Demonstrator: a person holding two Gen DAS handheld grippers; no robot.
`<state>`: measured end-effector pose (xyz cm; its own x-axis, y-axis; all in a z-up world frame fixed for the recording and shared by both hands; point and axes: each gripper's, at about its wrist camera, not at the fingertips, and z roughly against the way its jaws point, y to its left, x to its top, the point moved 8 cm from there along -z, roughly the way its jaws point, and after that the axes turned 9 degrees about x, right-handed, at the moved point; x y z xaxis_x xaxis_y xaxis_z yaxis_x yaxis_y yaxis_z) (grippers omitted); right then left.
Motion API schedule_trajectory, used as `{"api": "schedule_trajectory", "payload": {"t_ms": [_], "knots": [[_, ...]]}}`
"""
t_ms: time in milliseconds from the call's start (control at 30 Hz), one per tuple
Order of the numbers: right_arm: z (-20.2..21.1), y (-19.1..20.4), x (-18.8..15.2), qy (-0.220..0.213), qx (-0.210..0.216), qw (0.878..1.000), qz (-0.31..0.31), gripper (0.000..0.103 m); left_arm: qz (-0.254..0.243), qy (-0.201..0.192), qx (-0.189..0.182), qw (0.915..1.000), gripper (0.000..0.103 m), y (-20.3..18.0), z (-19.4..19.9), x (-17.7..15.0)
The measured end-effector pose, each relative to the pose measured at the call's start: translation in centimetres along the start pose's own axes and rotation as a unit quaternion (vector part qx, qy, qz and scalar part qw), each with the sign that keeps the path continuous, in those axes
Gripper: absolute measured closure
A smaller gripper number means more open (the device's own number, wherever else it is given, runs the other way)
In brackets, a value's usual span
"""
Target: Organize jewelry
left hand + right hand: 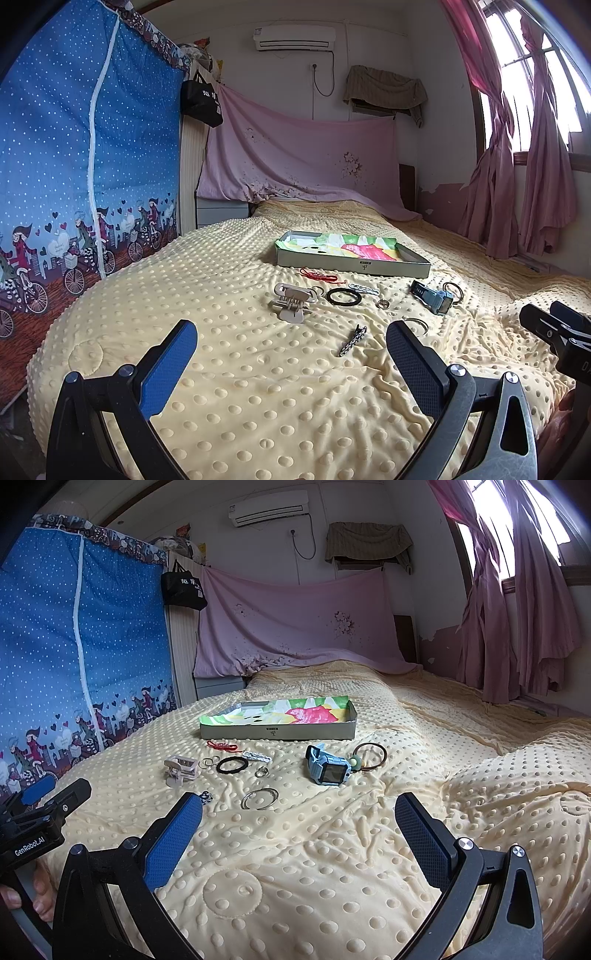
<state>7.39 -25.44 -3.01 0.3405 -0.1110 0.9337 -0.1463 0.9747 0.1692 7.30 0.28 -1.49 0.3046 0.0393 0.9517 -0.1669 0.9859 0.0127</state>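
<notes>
Both tongs stand wide open and empty: the left tongs point(291, 339) fill the bottom of the left wrist view, the right tongs point(299, 812) the bottom of the right wrist view, each held clear of the yellow dotted blanket point(295, 867) on the bed.

The jewelry lies loose at mid-frame, in front of the shallow tray point(277, 733) with its bright paper lining — nothing sits in it yet, as far as can be seen. Nearest the right tongs is a silver bangle point(259, 798); the blue watch point(328, 770) lies beyond it. A small chain piece point(353, 339) lies just ahead of the left tongs, with the beige hair claw point(293, 301) and black hair tie point(344, 296) further on.

Thin, flat items on soft fabric probably need a low, steep approach — press lightly into the blanket and pinch across the rim, one item at a time.
</notes>
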Motion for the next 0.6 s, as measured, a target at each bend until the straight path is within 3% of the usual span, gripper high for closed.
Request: {"api": "schedule_trajectory", "payload": {"t_ms": [600], "knots": [[-0.33, -0.01, -0.04, 0.007, 0.007, 1.0, -0.006, 0.001, -0.003, 0.007, -0.002, 1.0, 0.0, -0.37, -0.59, -0.76]]}}
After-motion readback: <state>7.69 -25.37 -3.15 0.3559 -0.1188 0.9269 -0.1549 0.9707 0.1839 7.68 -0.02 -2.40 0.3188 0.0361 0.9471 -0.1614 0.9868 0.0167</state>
